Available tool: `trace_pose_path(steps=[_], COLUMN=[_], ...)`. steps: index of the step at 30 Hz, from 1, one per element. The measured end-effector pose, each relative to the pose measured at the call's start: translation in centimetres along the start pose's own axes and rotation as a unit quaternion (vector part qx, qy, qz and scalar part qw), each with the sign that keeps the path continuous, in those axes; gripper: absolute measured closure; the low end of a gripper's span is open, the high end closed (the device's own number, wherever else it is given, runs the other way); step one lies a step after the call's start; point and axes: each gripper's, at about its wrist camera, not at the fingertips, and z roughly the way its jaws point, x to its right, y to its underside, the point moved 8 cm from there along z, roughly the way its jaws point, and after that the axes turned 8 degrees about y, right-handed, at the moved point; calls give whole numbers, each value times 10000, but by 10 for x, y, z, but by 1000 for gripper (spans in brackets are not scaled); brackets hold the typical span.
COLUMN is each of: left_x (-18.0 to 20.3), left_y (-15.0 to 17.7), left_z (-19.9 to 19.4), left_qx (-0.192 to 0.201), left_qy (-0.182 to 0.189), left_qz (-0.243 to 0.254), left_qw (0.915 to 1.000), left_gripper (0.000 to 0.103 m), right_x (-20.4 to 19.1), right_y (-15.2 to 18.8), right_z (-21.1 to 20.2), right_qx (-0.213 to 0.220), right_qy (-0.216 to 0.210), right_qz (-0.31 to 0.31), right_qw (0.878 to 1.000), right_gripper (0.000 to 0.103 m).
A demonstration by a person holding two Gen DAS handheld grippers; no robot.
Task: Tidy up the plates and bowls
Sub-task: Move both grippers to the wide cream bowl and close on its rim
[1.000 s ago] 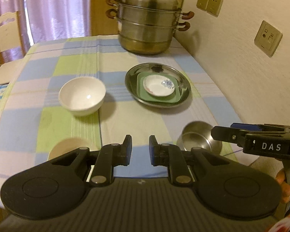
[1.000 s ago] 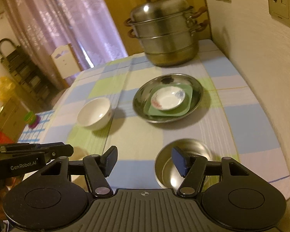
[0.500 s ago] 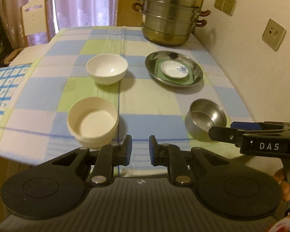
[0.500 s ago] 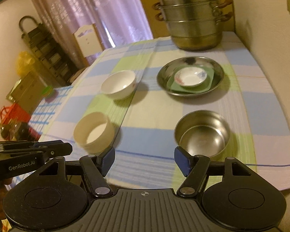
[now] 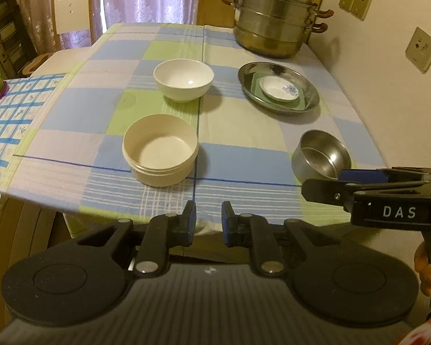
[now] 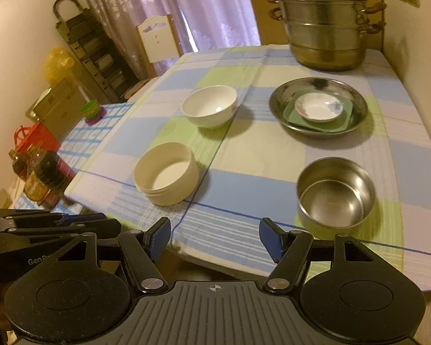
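- Checked tablecloth (image 5: 244, 120) now shows all 3 bowls; both grippers have backed off.
- Left gripper (image 5: 208, 220) nearly together, empty; right gripper (image 6: 214, 238) apart, empty.
- Steel bowl (image 6: 336, 192) nearest right, untouched; plates (image 6: 319, 107) already stacked.

Both grippers are black plastic. The left gripper (image 5: 208, 220) has two round discs on its base, a ribbed grey surface between them, silver rivets on the arms and blue pads inside the fingers (image 5: 190, 218). The right gripper (image 6: 215, 240) has the same build. From the side, its body shows white letters "DAS"; the left one shows "GenRo", partly hidden.
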Motion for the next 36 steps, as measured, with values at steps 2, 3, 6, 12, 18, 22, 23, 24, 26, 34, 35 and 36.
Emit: trace_pose_path(steps=[2, 3, 6, 12, 18, 22, 23, 24, 26, 34, 35, 36], left_x=[-5, -9, -18, -41, -68, -87, -91, -95, -103, -127, -129, -131], left_y=[2, 3, 3, 0, -6, -12, -14, -17, -22, -37, -38, -40], left_z=[0, 0, 0, 4, 13, 20, 22, 24, 27, 41, 44, 46], left_qx=[-22, -31, -52, -92, -196, -302, -323, -338, -355, -412, -427, -451], left_qy=[-37, -56, -112, -224, -221, -179, -168, -159, -137, 41, 85, 124], left_qz=[-62, -94, -170, -226, -227, -161, -137, -115, -82, 0, -5, -8], left_qw=[10000, 9999, 9998, 9995, 9993, 9993, 9992, 9992, 9992, 9991, 9991, 9989], left_gripper=[87, 87, 87, 87, 87, 87, 87, 87, 87, 87, 87, 87], right_x=[-5, -8, -14, -26, -35, -39, -40, -41, -44, -54, -56, -57], right_y=[1, 0, 0, -5, -11, -19, -21, -23, -25, -32, -32, -32], right_z=[4, 6, 12, 27, 41, 49, 50, 53, 57, 81, 84, 87], right_qx=[-43, -64, -119, -228, -265, -267, -269, -273, -283, -395, -404, -416], right_qy=[-21, -36, -59, -72, 41, 117, 122, 122, 141, 277, 298, 319], right_qz=[-47, -71, -111, -126, -12, 169, 216, 275, 370, 627, 644, 652], right_qw=[10000, 9999, 9999, 9996, 9996, 9994, 9993, 9992, 9988, 9969, 9967, 9965], right_gripper=[35, 35, 35, 35, 35, 35, 35, 35, 35, 35, 35, 35])
